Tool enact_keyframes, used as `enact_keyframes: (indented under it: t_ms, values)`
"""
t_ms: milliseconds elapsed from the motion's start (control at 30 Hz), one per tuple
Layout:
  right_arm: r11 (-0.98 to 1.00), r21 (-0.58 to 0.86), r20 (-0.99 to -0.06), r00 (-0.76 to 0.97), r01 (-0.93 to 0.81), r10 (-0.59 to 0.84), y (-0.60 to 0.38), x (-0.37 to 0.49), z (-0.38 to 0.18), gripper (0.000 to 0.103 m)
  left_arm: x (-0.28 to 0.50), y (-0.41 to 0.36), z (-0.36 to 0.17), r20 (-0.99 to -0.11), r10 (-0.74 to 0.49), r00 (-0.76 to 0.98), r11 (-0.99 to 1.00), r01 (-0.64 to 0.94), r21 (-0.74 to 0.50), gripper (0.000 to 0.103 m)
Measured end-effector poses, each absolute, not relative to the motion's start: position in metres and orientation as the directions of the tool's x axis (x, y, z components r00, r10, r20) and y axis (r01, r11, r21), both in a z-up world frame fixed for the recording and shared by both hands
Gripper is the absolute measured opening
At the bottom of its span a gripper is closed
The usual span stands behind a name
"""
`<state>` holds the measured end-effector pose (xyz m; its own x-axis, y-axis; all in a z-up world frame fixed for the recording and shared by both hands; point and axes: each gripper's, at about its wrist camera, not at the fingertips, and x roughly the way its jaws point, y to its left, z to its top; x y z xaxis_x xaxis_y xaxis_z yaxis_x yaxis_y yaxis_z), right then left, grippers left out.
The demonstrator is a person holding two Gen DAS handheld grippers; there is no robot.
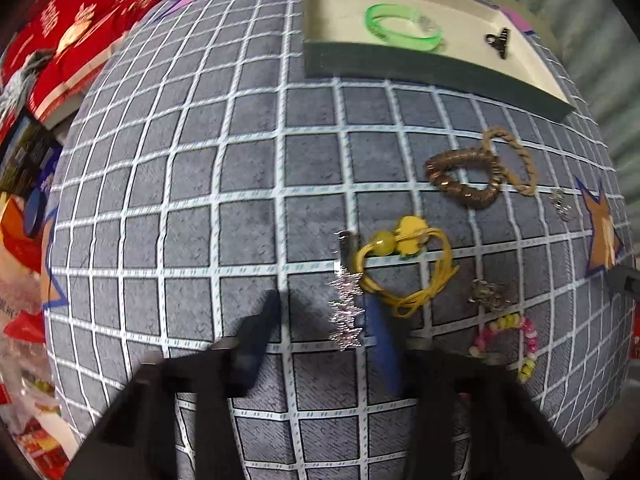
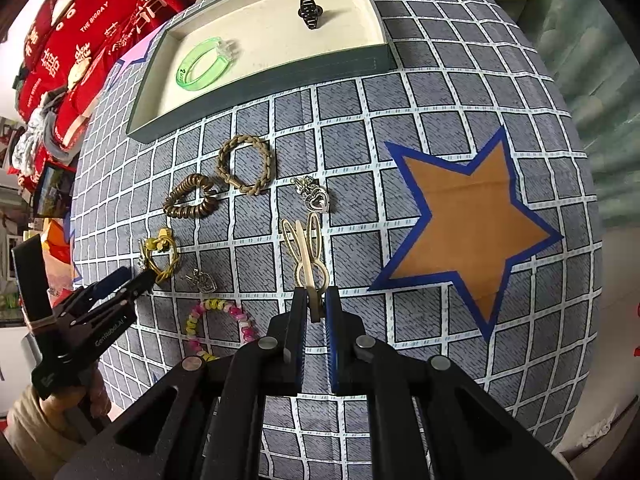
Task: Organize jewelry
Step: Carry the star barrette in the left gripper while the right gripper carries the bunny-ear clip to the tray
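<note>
Jewelry lies scattered on a grey grid-patterned cloth (image 2: 440,92) with an orange star (image 2: 476,236) printed on it. A shallow tray (image 2: 264,80) with a cream floor and dark green walls sits at the far edge; inside it are a green bangle (image 2: 196,66) and a black claw clip (image 2: 310,10), well apart. On the cloth near the tray: a braided tan ring (image 2: 246,164), a brown coil tie (image 2: 190,198) beside it, a silver heart charm (image 2: 316,198), a second small silver charm (image 2: 202,280), a pastel bead bracelet (image 2: 220,324), and a yellow cord tie (image 1: 404,268) with yellow beads. The right gripper (image 2: 316,308) points steeply down, jaws pressed on the base of a cream rabbit-ear clip (image 2: 306,252) — the ears point away toward the tray. The left gripper (image 1: 320,320), also angled steeply down, sits at the yellow tie's edge; a silver star chain (image 1: 346,308) hangs by its blue finger (image 1: 384,344). Motion blur — cannot tell whether its jaws pinch anything.
</note>
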<state>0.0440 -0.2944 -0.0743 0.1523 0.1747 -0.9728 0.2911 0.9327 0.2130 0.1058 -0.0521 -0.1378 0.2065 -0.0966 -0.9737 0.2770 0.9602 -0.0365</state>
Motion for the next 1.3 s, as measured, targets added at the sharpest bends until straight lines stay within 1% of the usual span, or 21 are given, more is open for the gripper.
enact_keyframes:
  t_ms: [67,233,433,800,1000,1300]
  values:
    - [0.932,0.215,-0.972,0.155,0.291,0.176,-0.294,0.045,-0.074,0.009,0.11,-0.06,-0.136,-0.974,-0.106,0.2,0.955,0.295,-0.043,0.026]
    - [0.931,0.224,-0.969,0.165,0.288,0.183,-0.293,0.047,-0.07,0.009,0.115,-0.053,-0.123,-0.968,-0.156,0.197,0.96,0.259,-0.102,0.026]
    - [0.929,0.239,-0.964,0.186,0.282,0.192,-0.292,0.055,-0.063,0.009,0.117,-0.042,-0.089,-0.951,-0.204,0.234,0.957,0.253,-0.143,0.026]
    - [0.929,0.273,-0.945,0.25,0.249,0.21,-0.301,0.092,-0.035,0.009,0.135,-0.065,-0.033,-0.905,-0.265,0.332,0.943,0.286,-0.171,0.026]
    - [0.926,0.293,-0.933,0.281,0.237,0.223,-0.314,0.122,-0.022,0.009,0.162,-0.08,-0.02,-0.893,-0.277,0.355,0.939,0.298,-0.173,0.026]
    - [0.938,0.283,-0.93,0.296,0.199,0.218,-0.328,0.175,-0.02,0.009,0.212,-0.108,-0.023,-0.885,-0.272,0.377,0.94,0.302,-0.16,0.026]
